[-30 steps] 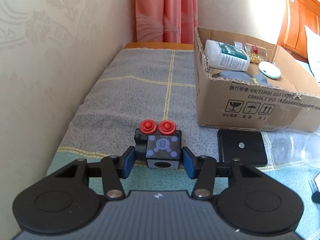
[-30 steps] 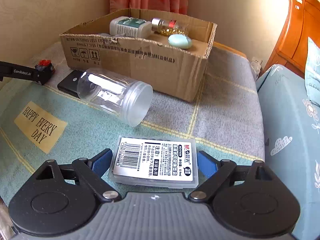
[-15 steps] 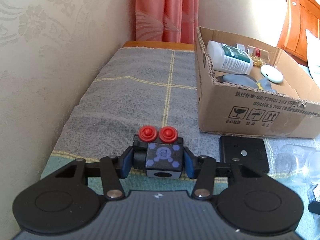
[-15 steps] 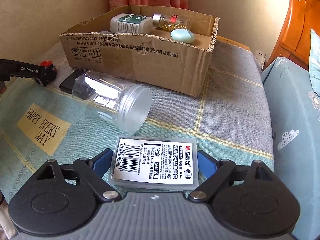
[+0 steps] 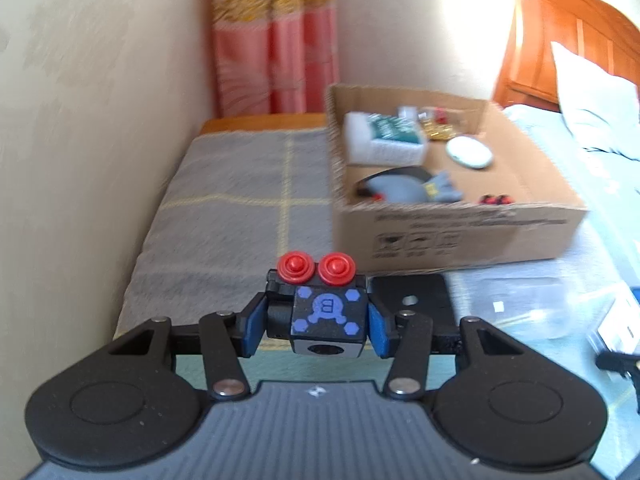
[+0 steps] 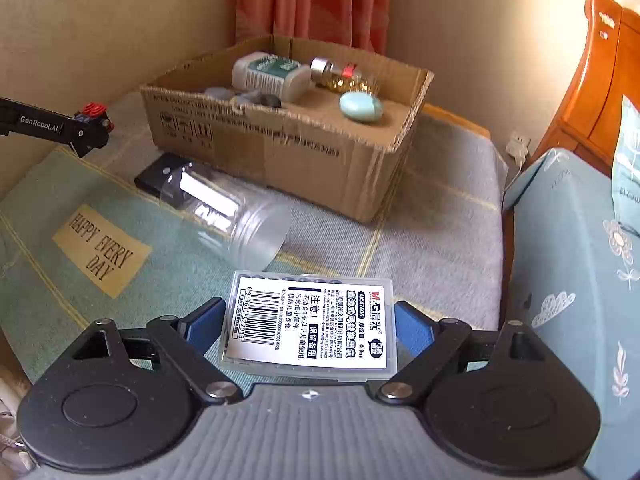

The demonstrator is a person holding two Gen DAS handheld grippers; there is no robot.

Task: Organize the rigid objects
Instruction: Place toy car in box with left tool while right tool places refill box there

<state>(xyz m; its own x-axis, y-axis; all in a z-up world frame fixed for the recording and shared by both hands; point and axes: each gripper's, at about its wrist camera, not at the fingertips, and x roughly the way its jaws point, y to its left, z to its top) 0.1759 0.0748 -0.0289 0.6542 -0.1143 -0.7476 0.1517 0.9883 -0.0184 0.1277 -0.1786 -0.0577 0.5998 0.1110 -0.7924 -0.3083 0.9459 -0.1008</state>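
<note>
My left gripper (image 5: 316, 328) is shut on a black cube toy (image 5: 328, 312) with blue markings and two red knobs, held above the cloth. In the right wrist view this gripper (image 6: 92, 128) hangs left of the cardboard box (image 6: 280, 148). My right gripper (image 6: 310, 324) is shut on a clear flat plastic case (image 6: 312, 320) with a white barcode label, a blue pad against each side. The open box (image 5: 460, 236) holds a white bottle (image 6: 268, 74), a glass capsule bottle (image 6: 344, 76) and a pale green oval (image 6: 360, 106).
A clear jar (image 6: 232, 208) lies on its side in front of the box, partly over a flat black device (image 6: 154, 174). The wall runs close along the left. Blue bedding (image 6: 568, 264) and a wooden headboard (image 6: 600, 80) stand on the right.
The left jaws closed onto the cube toy and lifted it off the cloth. The right gripper rose with the clear case, so the box interior shows more.
</note>
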